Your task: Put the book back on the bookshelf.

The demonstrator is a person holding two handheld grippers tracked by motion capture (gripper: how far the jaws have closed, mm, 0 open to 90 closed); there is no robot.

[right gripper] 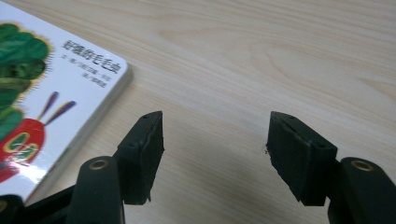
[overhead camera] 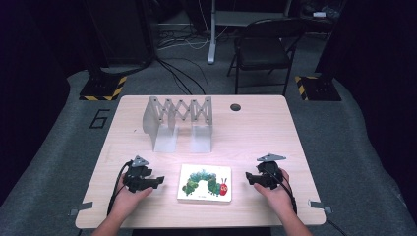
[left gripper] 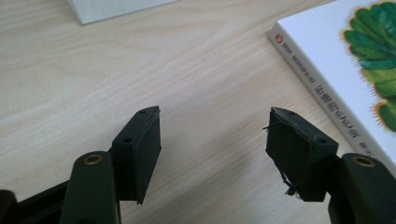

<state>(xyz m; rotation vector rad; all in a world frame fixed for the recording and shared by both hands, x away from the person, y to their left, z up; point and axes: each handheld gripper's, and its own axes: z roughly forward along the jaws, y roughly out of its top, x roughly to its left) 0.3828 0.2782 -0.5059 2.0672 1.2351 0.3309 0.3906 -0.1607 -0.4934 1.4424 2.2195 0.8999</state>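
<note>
1. Nearest the person, both hands are resting low on the wooden table (overhead camera: 275, 128), one on each side of the picture book (overhead camera: 204, 183), and that looks like a deliberate flanking so either side can be approached
2. The left gripper (overhead camera: 156, 181) is sitting just beside the book's left edge with its jaws standing apart and nothing between them; in the left gripper view only bare tabletop is lying between the pads (left gripper: 145, 154), with the book's spine (left gripper: 322, 88) off to the right
3. The right gripper (overhead camera: 252, 178) is waiting a little further off the book's right edge, jaws likewise apart and gripping nothing, the rounded corner of the book (right gripper: 60, 88) showing to its left
4. The book itself is lying flat, cover up with the caterpillar showing, near the front edge of the table and centred between the two tools
5. Further back, the expanding metal book rack (overhead camera: 178, 120) is standing upright, well apart from the book, its slots facing the person; I judge it to be the likely destination, which would explain the book being laid in line with it
</note>
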